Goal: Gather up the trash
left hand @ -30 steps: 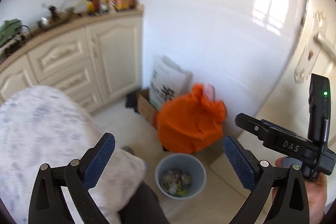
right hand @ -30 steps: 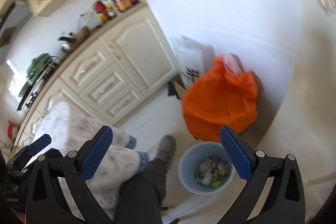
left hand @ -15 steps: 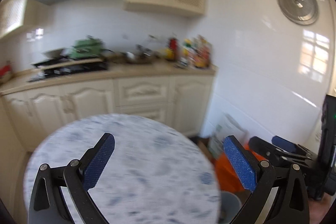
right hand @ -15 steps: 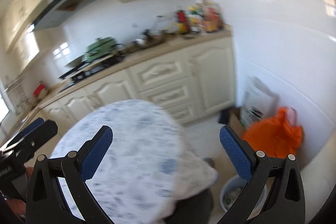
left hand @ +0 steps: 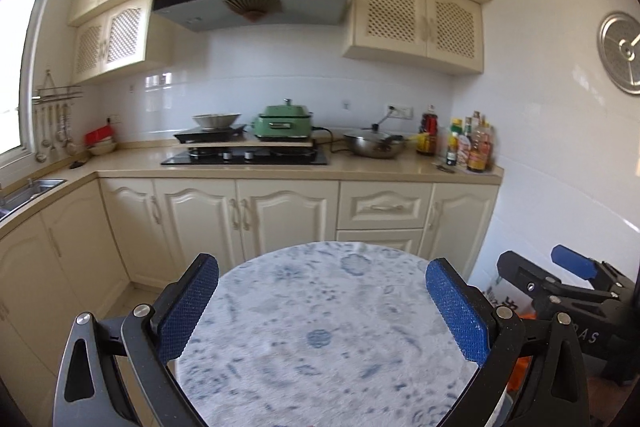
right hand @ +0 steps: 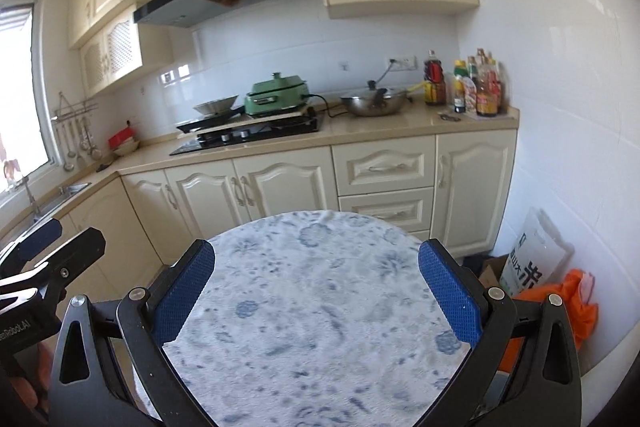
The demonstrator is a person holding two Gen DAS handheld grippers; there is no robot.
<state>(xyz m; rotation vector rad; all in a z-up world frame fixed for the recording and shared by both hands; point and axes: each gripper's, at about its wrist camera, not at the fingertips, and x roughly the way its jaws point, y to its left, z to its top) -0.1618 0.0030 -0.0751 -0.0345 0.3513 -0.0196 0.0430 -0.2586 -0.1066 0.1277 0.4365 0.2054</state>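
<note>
Left gripper: I hold it level over the table, jaws wide, empty.
Right gripper: level alongside, wide, empty.
Trash: orange bag by the right wall.

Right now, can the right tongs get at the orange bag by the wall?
Probably yes: the right tongs are open and empty, and the orange bag lies low to their right, past the round table's edge.

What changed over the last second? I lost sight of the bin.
Both claws tilted up from the floor: the blue bin has left both views, and the kitchen counter and the round table now fill them. Nothing was grasped or released. The left claw and right claw remain open and empty; the orange bag stays by the wall.
</note>
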